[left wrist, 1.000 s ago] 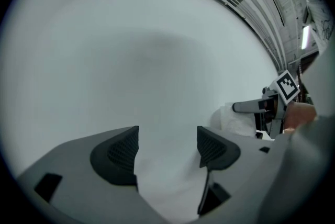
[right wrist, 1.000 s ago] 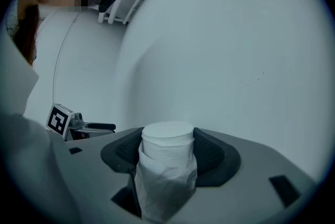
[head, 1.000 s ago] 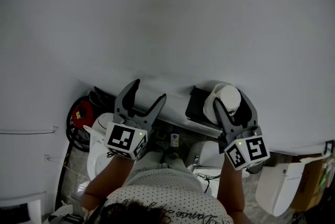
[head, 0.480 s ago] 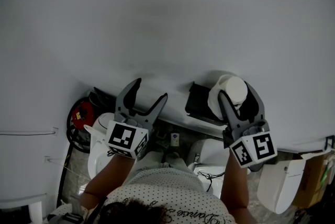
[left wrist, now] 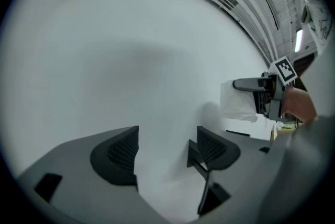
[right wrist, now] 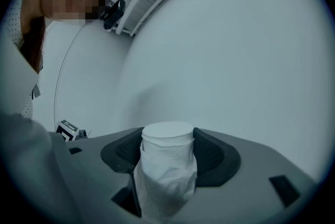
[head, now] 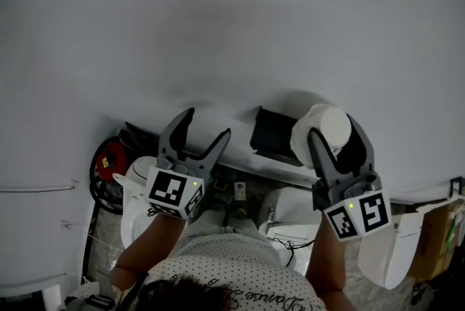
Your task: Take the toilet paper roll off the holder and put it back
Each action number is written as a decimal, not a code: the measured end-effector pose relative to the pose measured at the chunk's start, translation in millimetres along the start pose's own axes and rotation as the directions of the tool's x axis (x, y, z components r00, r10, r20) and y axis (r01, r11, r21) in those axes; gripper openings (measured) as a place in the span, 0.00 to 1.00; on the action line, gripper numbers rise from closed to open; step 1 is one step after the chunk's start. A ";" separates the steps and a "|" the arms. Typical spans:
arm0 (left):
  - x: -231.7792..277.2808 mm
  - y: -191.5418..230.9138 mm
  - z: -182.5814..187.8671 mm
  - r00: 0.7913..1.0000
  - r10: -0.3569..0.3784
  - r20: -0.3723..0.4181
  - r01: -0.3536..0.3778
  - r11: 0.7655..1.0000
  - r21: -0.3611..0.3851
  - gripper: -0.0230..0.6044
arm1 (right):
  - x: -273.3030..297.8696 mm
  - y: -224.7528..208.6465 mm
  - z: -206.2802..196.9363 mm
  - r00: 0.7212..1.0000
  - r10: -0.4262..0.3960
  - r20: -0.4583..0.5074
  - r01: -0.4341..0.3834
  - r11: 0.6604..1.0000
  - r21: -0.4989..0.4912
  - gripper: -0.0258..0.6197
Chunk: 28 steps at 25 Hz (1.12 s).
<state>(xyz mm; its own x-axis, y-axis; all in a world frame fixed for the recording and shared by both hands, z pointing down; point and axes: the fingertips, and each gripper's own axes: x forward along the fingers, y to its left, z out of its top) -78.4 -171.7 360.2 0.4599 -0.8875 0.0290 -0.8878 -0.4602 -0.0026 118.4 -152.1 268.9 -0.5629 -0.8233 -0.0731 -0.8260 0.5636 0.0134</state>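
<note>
Gripping the toilet paper roll (head: 323, 126) between its pads, your right claw (head: 332, 136) holds it just right of the black holder (head: 273, 134), higher and clearer than a second ago; your left claw (head: 208, 123) gapes empty.

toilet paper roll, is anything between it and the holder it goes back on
Nothing visible. The toilet paper roll, clamped in the right gripper, is right beside the black holder; the left gripper is on its far side.
</note>
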 end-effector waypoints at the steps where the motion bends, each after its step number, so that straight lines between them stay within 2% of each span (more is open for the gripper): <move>1: 0.3 -1.6 -0.2 1.000 -0.005 0.000 0.005 1.000 0.001 0.56 | -3.5 0.4 0.6 1.000 -0.005 0.001 0.005 1.000 0.001 0.49; 15: 3.0 -27.0 2.1 0.997 -0.076 0.011 0.076 0.997 -0.015 0.56 | -48.7 -5.2 -13.0 0.995 -0.097 -0.020 0.097 0.995 0.009 0.49; 28: 3.0 -37.7 4.0 0.994 -0.109 0.016 0.109 0.994 -0.006 0.56 | -74.9 -7.6 -28.4 0.987 -0.154 -0.052 0.155 0.988 0.019 0.49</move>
<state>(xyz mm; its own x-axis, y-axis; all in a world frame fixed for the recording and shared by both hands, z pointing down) -43.5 -157.1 356.4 0.5541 -0.8323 0.0131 -0.8324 -0.5541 0.0065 166.0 -96.6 302.6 -0.4302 -0.9025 -0.0219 -0.9024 0.4306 -0.0171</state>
